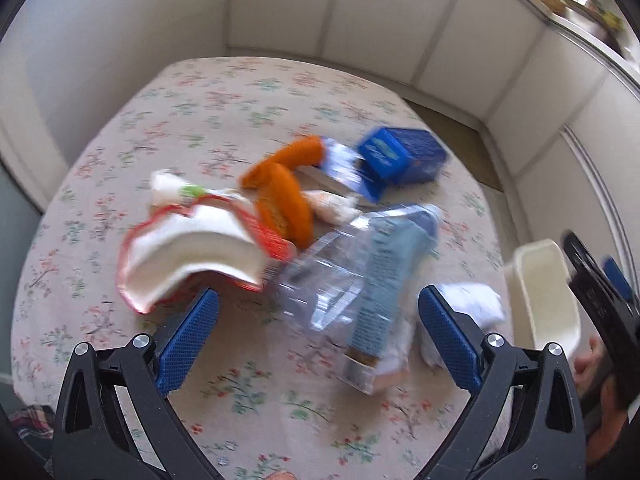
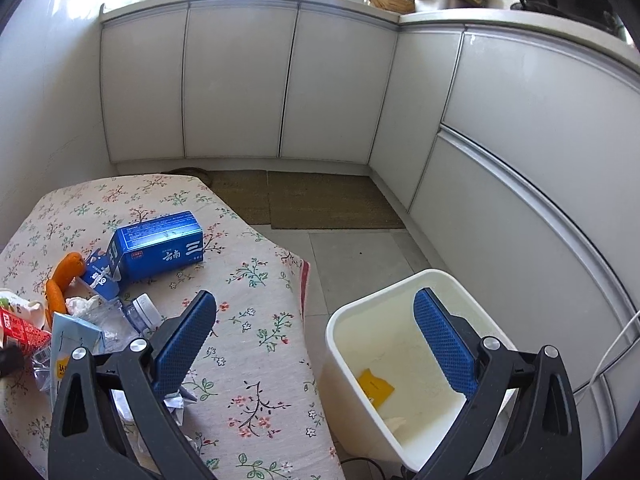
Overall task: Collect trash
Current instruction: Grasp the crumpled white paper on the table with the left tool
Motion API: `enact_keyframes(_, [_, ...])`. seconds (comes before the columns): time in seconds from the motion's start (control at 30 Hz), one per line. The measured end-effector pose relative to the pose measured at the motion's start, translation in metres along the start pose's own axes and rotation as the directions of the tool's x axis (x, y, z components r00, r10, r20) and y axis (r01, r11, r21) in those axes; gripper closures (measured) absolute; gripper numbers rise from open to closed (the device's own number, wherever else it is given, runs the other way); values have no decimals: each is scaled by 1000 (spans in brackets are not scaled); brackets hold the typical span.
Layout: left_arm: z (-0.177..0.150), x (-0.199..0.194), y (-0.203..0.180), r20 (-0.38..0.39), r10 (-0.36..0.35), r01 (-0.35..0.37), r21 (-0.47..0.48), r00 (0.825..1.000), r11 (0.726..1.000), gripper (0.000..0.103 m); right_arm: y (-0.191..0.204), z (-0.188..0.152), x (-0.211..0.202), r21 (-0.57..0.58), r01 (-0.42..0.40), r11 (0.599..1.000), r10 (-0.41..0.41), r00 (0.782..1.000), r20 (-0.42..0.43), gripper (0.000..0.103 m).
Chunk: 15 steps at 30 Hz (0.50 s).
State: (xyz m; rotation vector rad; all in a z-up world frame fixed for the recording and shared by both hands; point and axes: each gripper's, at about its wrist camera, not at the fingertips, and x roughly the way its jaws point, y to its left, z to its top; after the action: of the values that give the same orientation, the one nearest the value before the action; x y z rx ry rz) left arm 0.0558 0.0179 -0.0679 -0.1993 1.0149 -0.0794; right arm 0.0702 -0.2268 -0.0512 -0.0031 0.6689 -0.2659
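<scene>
Trash lies in a heap on the floral tablecloth (image 1: 200, 120): a crushed clear plastic bottle (image 1: 332, 276) with a pale blue label, a red and white wrapper (image 1: 192, 256), orange peel (image 1: 280, 196), a blue carton (image 1: 404, 154) and crumpled white tissue (image 1: 480, 304). My left gripper (image 1: 316, 344) hangs open just above the bottle, holding nothing. My right gripper (image 2: 316, 340) is open and holds nothing, straddling the table's right edge and the white bin (image 2: 400, 344). The bin stands on the floor and holds a yellow scrap (image 2: 375, 390) and some paper. The blue carton (image 2: 160, 246) and the bottle (image 2: 120, 320) also show on the left.
White cabinet doors (image 2: 240, 80) run along the back and right. Brown mats (image 2: 324, 200) lie on the tiled floor beyond the table. A white cable (image 2: 616, 344) hangs at the right. A hand (image 1: 588, 360) on the other gripper shows at the right edge of the left wrist view.
</scene>
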Motion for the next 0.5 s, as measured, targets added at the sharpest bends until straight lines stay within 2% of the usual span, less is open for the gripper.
enact_keyframes(0.1, [-8, -1, -35, -27, -74, 77, 129, 997, 989, 7, -18, 3, 2, 75, 3, 997, -3, 1000, 0, 7])
enact_keyframes(0.17, [-13, 3, -61, -40, -92, 99, 206, 995, 974, 7, -33, 5, 2, 129, 17, 992, -17, 1000, 2, 7])
enact_keyframes(0.3, [-14, 22, -99, -82, -98, 115, 236, 992, 965, 7, -60, 6, 6, 214, 30, 976, -30, 1000, -6, 7])
enact_keyframes(0.5, [-13, 65, -130, -130, 3, 30, 247, 992, 968, 7, -69, 6, 10, 243, 8, 970, -4, 1000, -17, 7])
